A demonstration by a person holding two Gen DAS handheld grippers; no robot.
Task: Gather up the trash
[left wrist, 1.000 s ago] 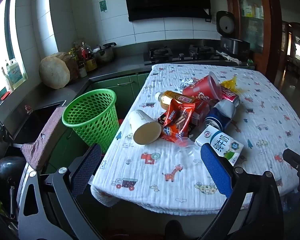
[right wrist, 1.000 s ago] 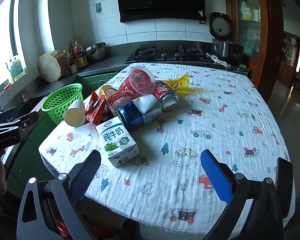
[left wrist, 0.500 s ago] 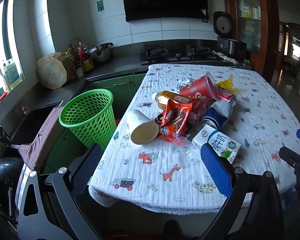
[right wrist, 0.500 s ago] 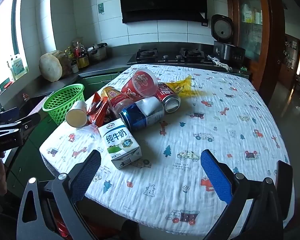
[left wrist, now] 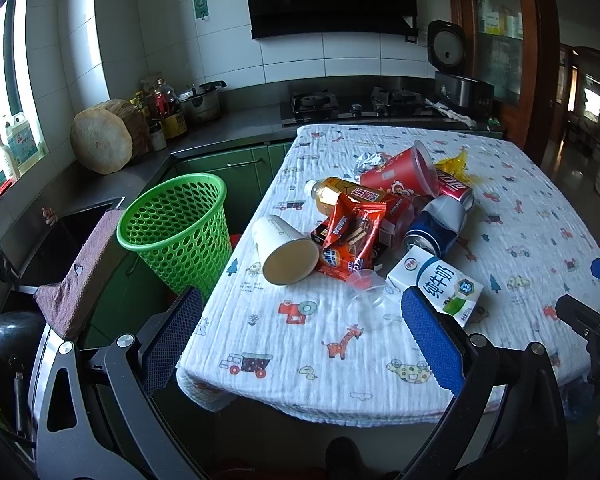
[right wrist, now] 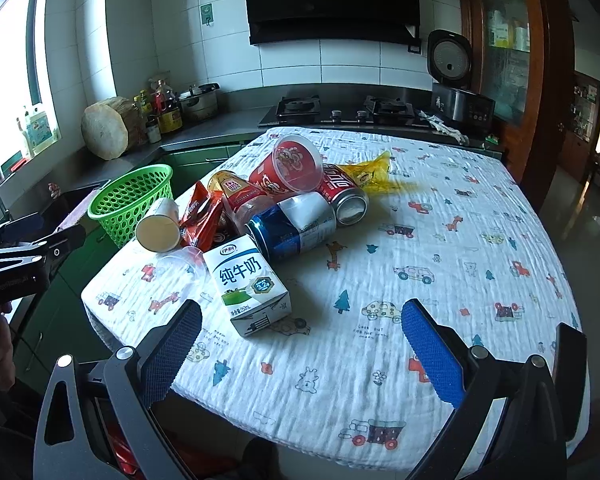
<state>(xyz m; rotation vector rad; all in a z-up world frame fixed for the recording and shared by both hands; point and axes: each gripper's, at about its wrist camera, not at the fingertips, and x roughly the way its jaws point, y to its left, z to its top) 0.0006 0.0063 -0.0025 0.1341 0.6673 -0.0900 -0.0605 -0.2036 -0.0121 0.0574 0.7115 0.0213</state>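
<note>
Now, left gripper (left wrist: 300,332): I hold it spread wide and empty, short of the table's near edge.
Right gripper (right wrist: 300,340): likewise wide apart, empty, low over the tablecloth (right wrist: 440,248).
Trash: milk carton (right wrist: 247,287) nearest, cans and wrappers piled behind.
Basket (left wrist: 176,226): green, beside the table's left edge.

White tablecloth (right wrist: 440,264) printed with small cartoon cars, giraffes and trees in red, blue and yellow. Bright green basket (left wrist: 176,228) pierced with round holes. White milk carton (right wrist: 246,284) with blue characters and a green band. Blue-and-silver can (right wrist: 292,226) — red can (right wrist: 342,194) beside. Red cup (right wrist: 288,172), orange-red wrapper (left wrist: 350,236), yellow bag (right wrist: 370,176), cream paper cup (left wrist: 284,252). Blue pads (right wrist: 432,350) on black fingers.
</note>
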